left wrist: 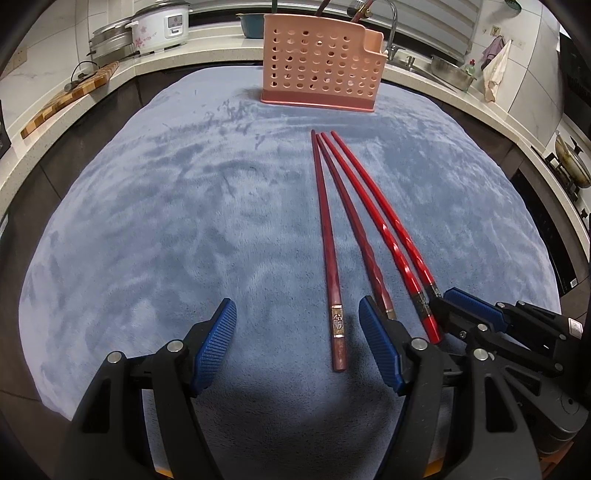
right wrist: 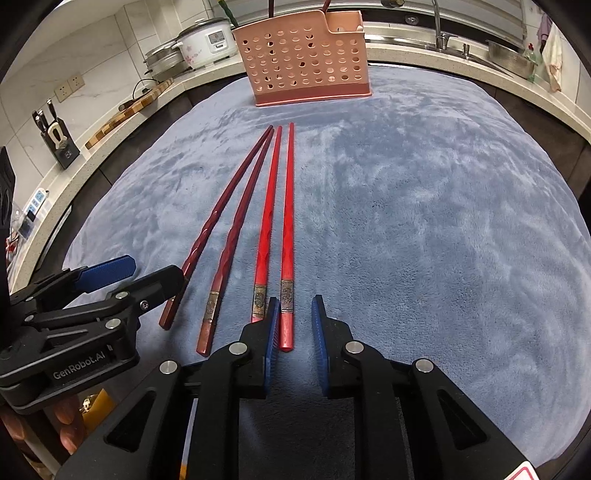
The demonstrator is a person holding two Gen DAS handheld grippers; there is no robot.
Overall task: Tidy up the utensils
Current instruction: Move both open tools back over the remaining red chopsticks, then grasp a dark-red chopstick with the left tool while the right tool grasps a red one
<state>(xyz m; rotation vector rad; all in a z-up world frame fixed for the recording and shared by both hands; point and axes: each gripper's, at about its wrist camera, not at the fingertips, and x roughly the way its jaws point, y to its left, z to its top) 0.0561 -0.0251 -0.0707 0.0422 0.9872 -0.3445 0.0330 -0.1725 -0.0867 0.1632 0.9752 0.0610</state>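
Four chopsticks [right wrist: 255, 229] lie side by side on the blue cloth [right wrist: 424, 221] that covers the bench, tips fanned toward the pink holder [right wrist: 303, 59] at 12 o'clock. None of the four is in the holder yet, so I judge most of the sorting is left. A few dark handles already stick up out of the holder's top, so some utensils seem to be put away.

My right hand-held gripper [right wrist: 293, 321] has its jaws narrowed around the butt of the rightmost, bright red stick [right wrist: 287, 221]. The left pad looks to touch it, while a gap shows on the other side, so I don't call it pinched. My left hand-held gripper [left wrist: 297, 328] is spread wide, low over the cloth, with the butt of the leftmost, darker stick [left wrist: 325, 236] between its fingers and touching neither. From the right camera that gripper sits at 9 o'clock.

The cloth is plush, with brushed streaks, and I expect thin sticks to sink into it a little. Around it runs a pale kitchen counter: a rice cooker [right wrist: 207, 40] and a steel pot at 11 o'clock, a wooden board [right wrist: 129, 110] and a knife block [right wrist: 59, 140] at 10 o'clock, a sink with a tap [right wrist: 439, 26] and a steel basin at 1 o'clock.
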